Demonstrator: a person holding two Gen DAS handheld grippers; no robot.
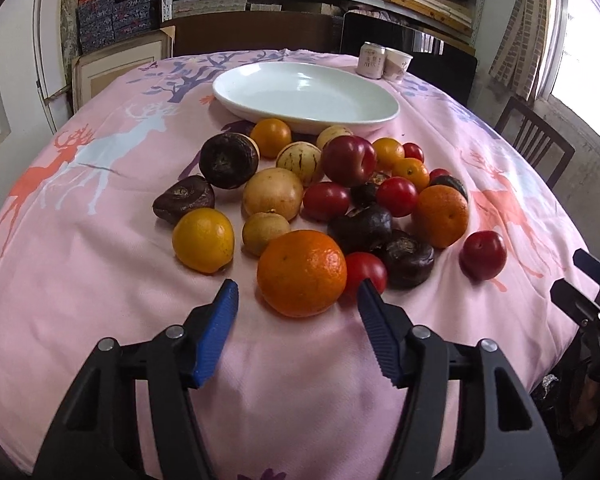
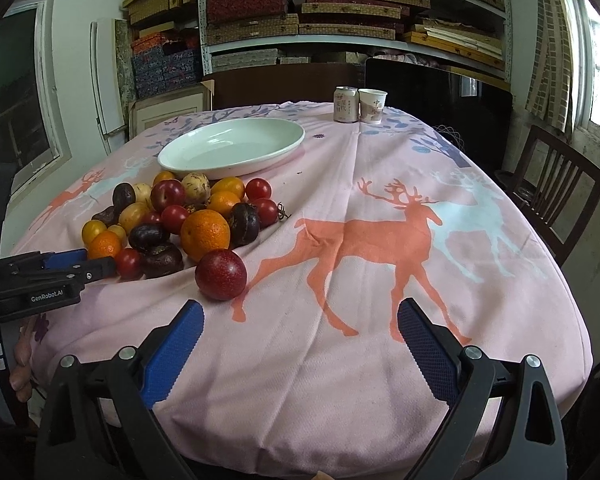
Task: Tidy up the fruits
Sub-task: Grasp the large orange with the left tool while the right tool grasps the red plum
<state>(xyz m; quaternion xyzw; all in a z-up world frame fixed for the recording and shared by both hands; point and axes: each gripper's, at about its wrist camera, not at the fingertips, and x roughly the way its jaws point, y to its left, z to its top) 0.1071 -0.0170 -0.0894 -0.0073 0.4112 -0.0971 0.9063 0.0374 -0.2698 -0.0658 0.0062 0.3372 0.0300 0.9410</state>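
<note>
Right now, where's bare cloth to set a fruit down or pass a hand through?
The white plate is empty. Bare tablecloth runs from the plate's right rim to the can and cup, and down over the orange deer print. It is crowded in the fruit pile below the plate; the red plum sits apart at its near edge.

On the pink deer-print tablecloth (image 2: pixel 380 360) a heap of mixed round fruits (image 1: pixel 312 200) lies just before the white oval ceramic plate (image 1: pixel 304 96), with a lone dark red plum (image 2: pixel 221 275) at its 4 o'clock, and a small drink can (image 2: pixel 346 104) touching a paper cup (image 2: pixel 372 106) at the plate's 2 o'clock
</note>
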